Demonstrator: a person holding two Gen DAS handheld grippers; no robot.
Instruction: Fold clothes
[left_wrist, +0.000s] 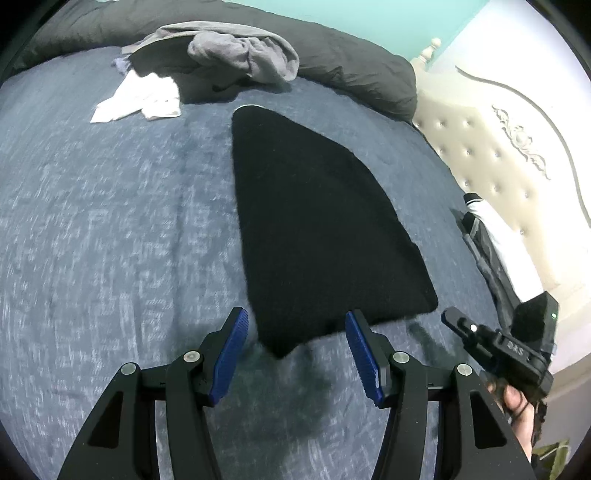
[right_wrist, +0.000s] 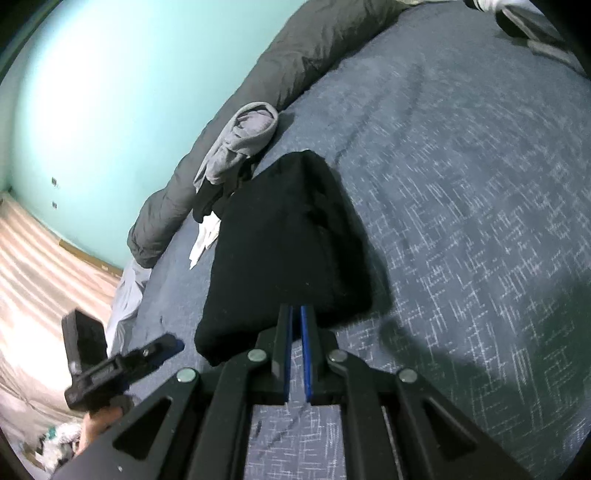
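Note:
A black garment (left_wrist: 314, 229), folded into a flat long shape, lies on the blue-grey bed cover (left_wrist: 110, 229). My left gripper (left_wrist: 297, 315) is open, its blue pads on either side of the garment's near corner and just above it. My right gripper (right_wrist: 296, 310) is shut, its tips at the near edge of the black garment (right_wrist: 291, 236). Whether any cloth is pinched between them is hidden. In the left wrist view the right gripper (left_wrist: 448, 317) sits just off the garment's right corner. In the right wrist view the left gripper (right_wrist: 166, 345) shows at the lower left.
A grey garment (left_wrist: 240, 51) and white cloth (left_wrist: 140, 99) lie heaped at the far side against a dark grey duvet (left_wrist: 351, 62). More clothes (left_wrist: 487, 243) lie by the tufted cream headboard (left_wrist: 491, 158). A teal wall (right_wrist: 110, 92) stands beyond the bed.

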